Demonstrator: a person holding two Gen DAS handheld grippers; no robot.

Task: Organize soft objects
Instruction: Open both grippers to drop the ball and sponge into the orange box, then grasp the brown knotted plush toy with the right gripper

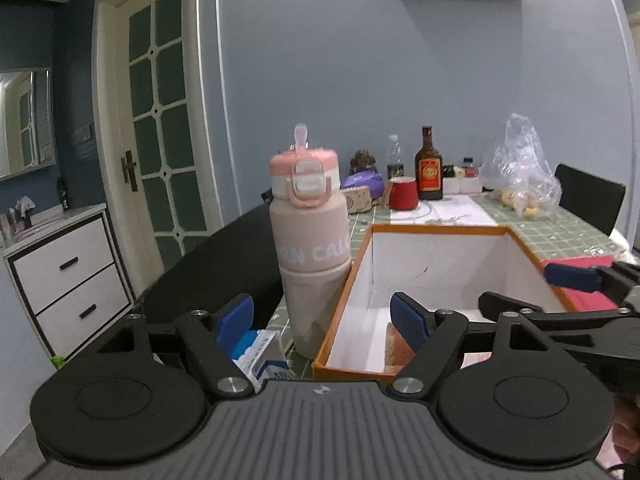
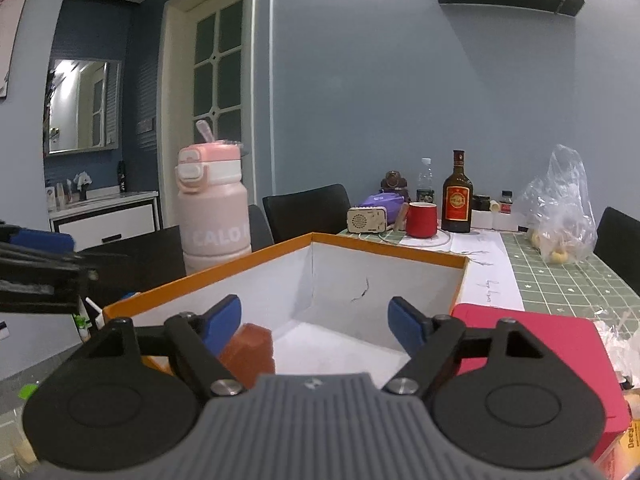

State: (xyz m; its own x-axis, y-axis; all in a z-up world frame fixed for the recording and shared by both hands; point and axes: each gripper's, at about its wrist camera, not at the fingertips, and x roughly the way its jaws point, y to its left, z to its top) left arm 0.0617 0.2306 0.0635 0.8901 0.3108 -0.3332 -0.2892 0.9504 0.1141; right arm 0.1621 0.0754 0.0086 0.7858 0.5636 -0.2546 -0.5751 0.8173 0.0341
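The orange sponge block (image 2: 250,350) lies on the floor of the orange-rimmed box (image 2: 384,252), in its near left corner, where soft things collect. My right tongs (image 2: 316,322) hang above it, wide and empty. My left tongs (image 1: 324,322), also wide, straddle the box's left wall, holding nothing.

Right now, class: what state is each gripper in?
Left gripper: open, holding nothing.
Right gripper: open, nothing held; orange sponge lies in the box below.
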